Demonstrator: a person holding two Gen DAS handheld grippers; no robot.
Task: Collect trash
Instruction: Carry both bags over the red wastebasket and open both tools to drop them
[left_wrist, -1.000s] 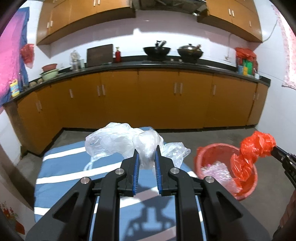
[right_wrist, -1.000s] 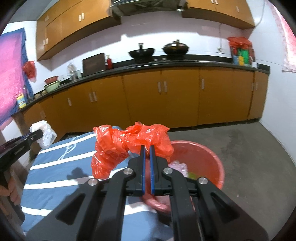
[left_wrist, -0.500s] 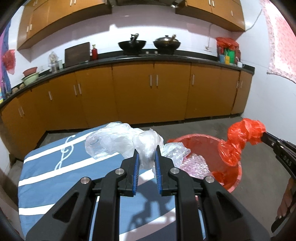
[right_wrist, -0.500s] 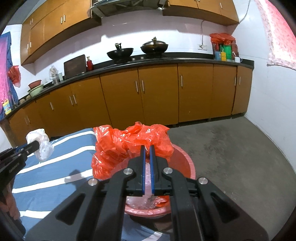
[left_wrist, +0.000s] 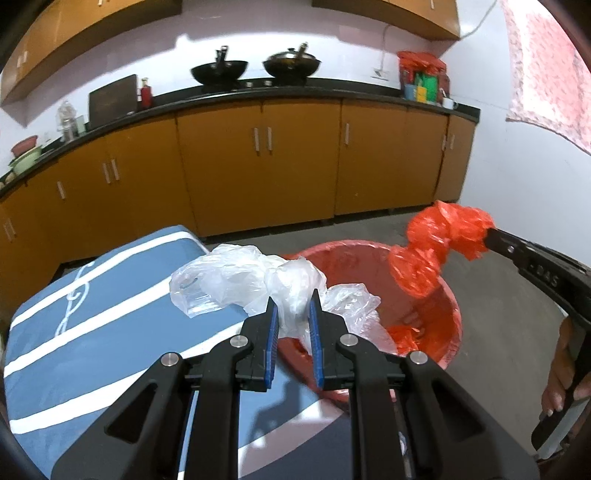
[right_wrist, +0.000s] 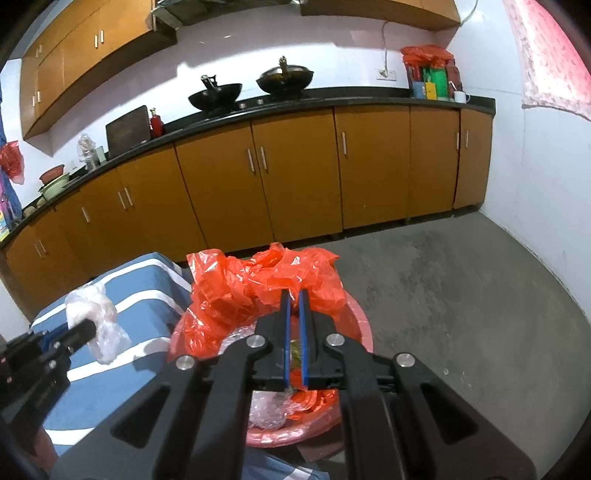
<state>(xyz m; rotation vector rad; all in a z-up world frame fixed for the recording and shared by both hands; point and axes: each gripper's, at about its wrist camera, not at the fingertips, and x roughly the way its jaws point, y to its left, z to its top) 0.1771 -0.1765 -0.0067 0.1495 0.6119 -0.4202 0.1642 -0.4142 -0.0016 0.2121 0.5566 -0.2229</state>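
Observation:
My left gripper (left_wrist: 293, 300) is shut on a crumpled clear plastic bag (left_wrist: 236, 280) and holds it over the near rim of a red basin (left_wrist: 448, 314). My right gripper (right_wrist: 294, 295) is shut on a crumpled red plastic bag (right_wrist: 258, 284) and holds it above the same red basin (right_wrist: 360, 325). The red bag (left_wrist: 439, 240) also shows in the left wrist view, hanging over the basin's far right side. The basin holds clear and red plastic scraps (right_wrist: 273, 410). The clear bag (right_wrist: 94, 314) shows at the left of the right wrist view.
The basin stands at the right edge of a table with a blue cloth with white stripes (left_wrist: 92, 325). Orange kitchen cabinets (left_wrist: 258, 166) under a black counter run along the back wall. Grey concrete floor (right_wrist: 461, 295) lies to the right, bounded by a white wall (right_wrist: 535, 184).
Both grippers have moved right with their bags, from over the striped cloth to over the red basin. Both stay shut on their bags.

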